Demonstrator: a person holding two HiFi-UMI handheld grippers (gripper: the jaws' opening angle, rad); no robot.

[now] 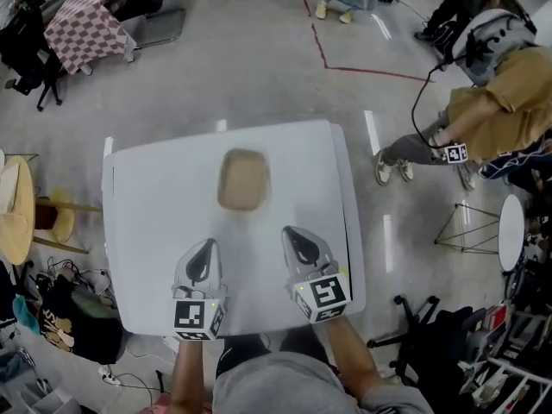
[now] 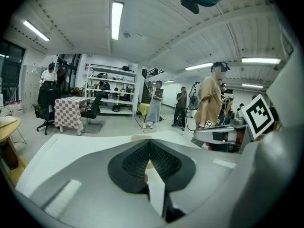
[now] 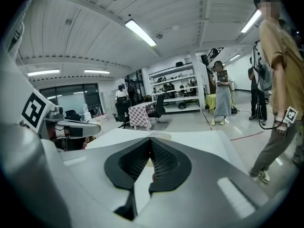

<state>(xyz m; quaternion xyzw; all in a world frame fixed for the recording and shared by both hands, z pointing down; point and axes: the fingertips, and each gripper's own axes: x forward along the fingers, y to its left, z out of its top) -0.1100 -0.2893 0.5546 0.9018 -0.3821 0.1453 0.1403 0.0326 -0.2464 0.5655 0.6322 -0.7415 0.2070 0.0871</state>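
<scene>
Your left gripper [image 1: 206, 245] was a smooth, rounded shell of pale grey that narrowed to a tip ahead of the left marker cube [image 1: 198, 316]. That cube was white, with a black square marker on each face that showed. Black ribbed pads [image 2: 135, 160] lined the inner sides of the jaws. Your right gripper [image 1: 295, 233] was built alike, with the same grey shell and black ribbed lining [image 3: 164, 160] ahead of the right marker cube [image 1: 321, 296]. Behind the cubes you wore a grey top [image 1: 285, 386].
</scene>
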